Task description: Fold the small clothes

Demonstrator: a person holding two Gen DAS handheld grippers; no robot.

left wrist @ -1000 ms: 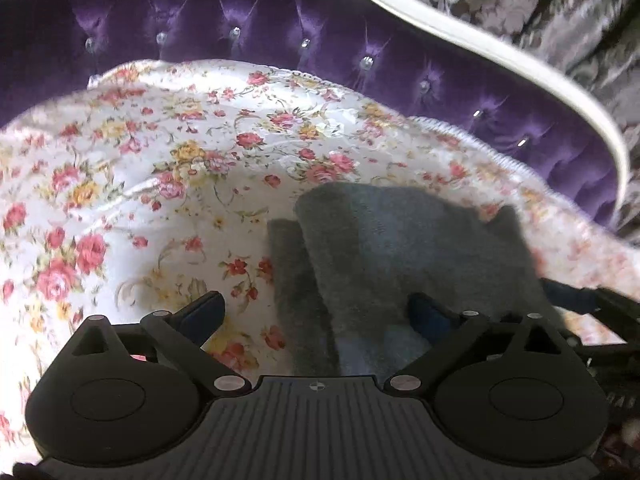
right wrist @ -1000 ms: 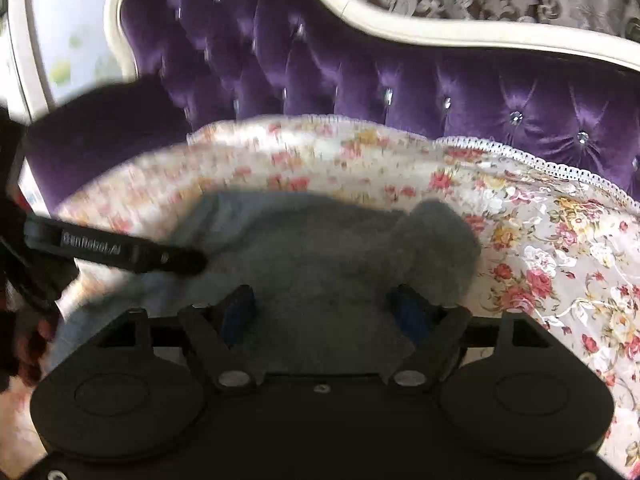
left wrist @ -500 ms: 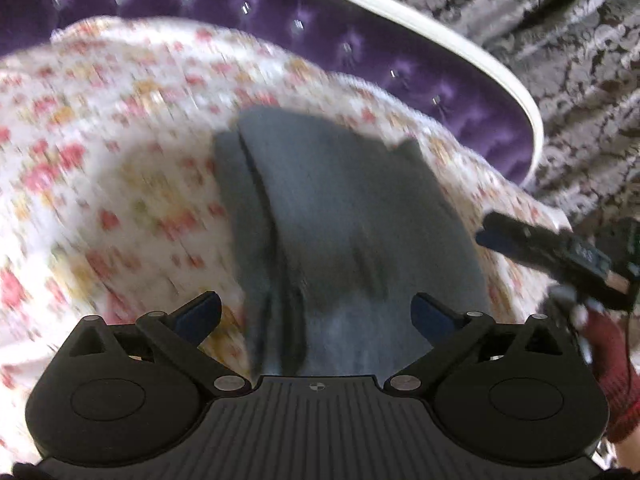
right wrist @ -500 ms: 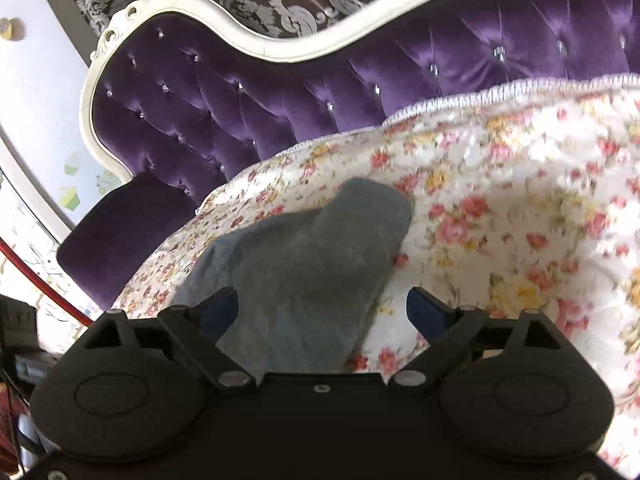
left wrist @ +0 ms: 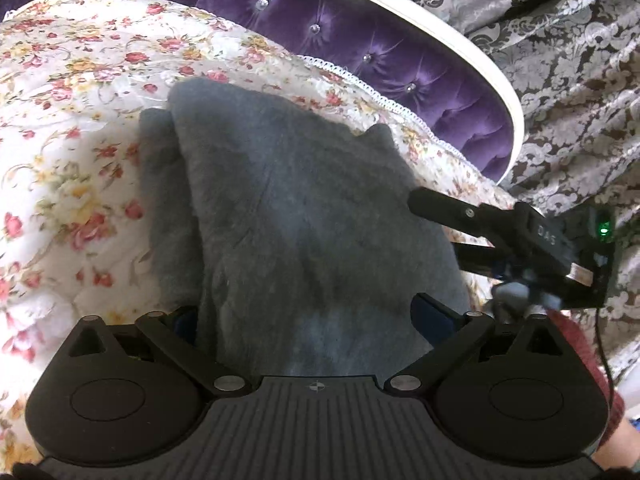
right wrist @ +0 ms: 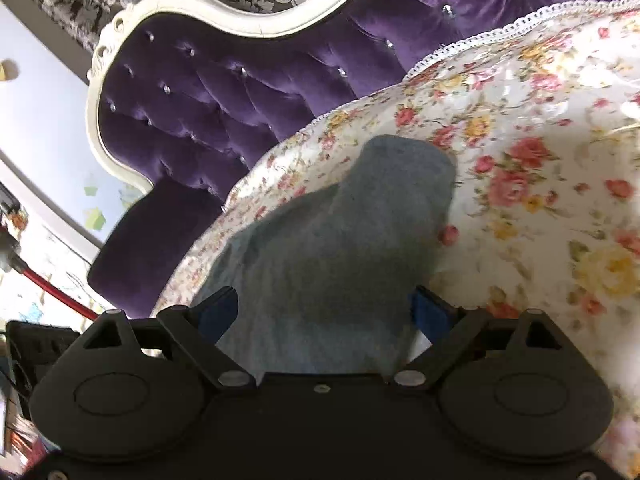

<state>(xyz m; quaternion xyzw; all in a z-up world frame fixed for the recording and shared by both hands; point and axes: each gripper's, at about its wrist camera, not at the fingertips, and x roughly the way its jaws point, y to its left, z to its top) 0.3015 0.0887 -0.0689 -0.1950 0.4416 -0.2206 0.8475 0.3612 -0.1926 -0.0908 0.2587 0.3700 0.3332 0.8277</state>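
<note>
A grey cloth (left wrist: 304,216) of fuzzy, felt-like knit is laid on a floral cover (left wrist: 72,92) spread over a purple tufted sofa (left wrist: 360,48). In the left wrist view the cloth is seen folded: an upper layer lies over a lower one, and a narrow strip of the lower layer is exposed along its left edge. A small pointed corner stands up at the far right edge. The surface is matte and even in colour, with faint creases across the middle.

The left gripper (left wrist: 306,316) is held low over the near end of the cloth. Its jaws are spread wide, with the cloth between the blue pads (left wrist: 430,312); the pads are not pressed on it.

The right gripper (right wrist: 322,308) is seen over the other near edge of the cloth. Its jaws are opening and stand wide; the cloth lies between them and is not gripped. In the right wrist view the cloth narrows to a rounded far end on the cover.

In the left wrist view the right gripper (left wrist: 436,220) is seen at the cloth's right edge, one finger over the fabric.
</note>
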